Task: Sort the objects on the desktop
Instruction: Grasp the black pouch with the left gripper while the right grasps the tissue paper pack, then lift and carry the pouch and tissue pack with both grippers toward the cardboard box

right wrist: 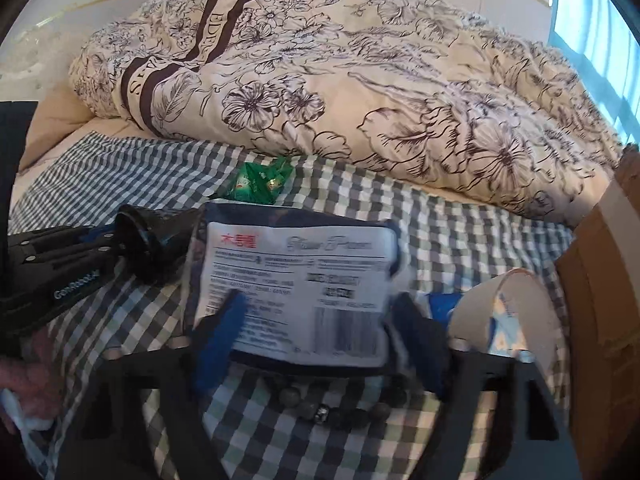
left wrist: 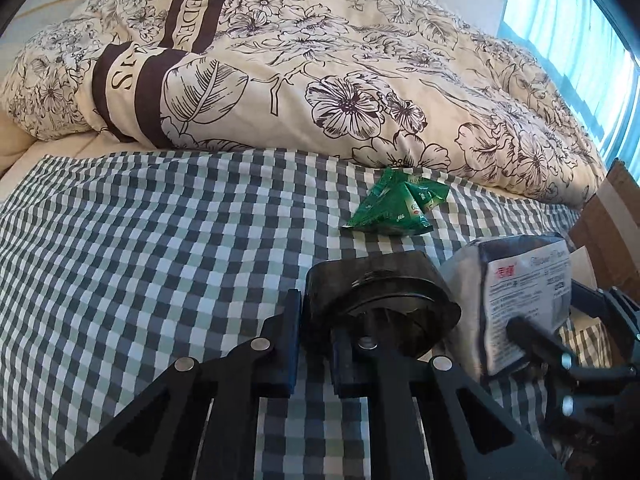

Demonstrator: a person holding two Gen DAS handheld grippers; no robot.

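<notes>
My left gripper (left wrist: 318, 322) is shut on the rim of a black round plastic holder (left wrist: 384, 292) and keeps it just above the checked cloth (left wrist: 160, 260). The same gripper (right wrist: 114, 242) and holder (right wrist: 148, 236) show at the left of the right wrist view. My right gripper (right wrist: 320, 320) is shut on a dark packet with a white printed label (right wrist: 300, 276), its blue pads (right wrist: 222, 332) pressing both sides. That packet (left wrist: 520, 304) stands upright just right of the holder. A green foil packet (left wrist: 394, 208) lies farther back on the cloth. A dark beaded bracelet (right wrist: 328, 410) lies under the right gripper.
A bunched floral duvet (left wrist: 340, 80) fills the back. A cardboard box (right wrist: 600, 280) stands at the right edge, with a white paper cup (right wrist: 516, 304) beside it. A person's hand (right wrist: 24, 372) shows at the lower left. The cloth's left half is bare.
</notes>
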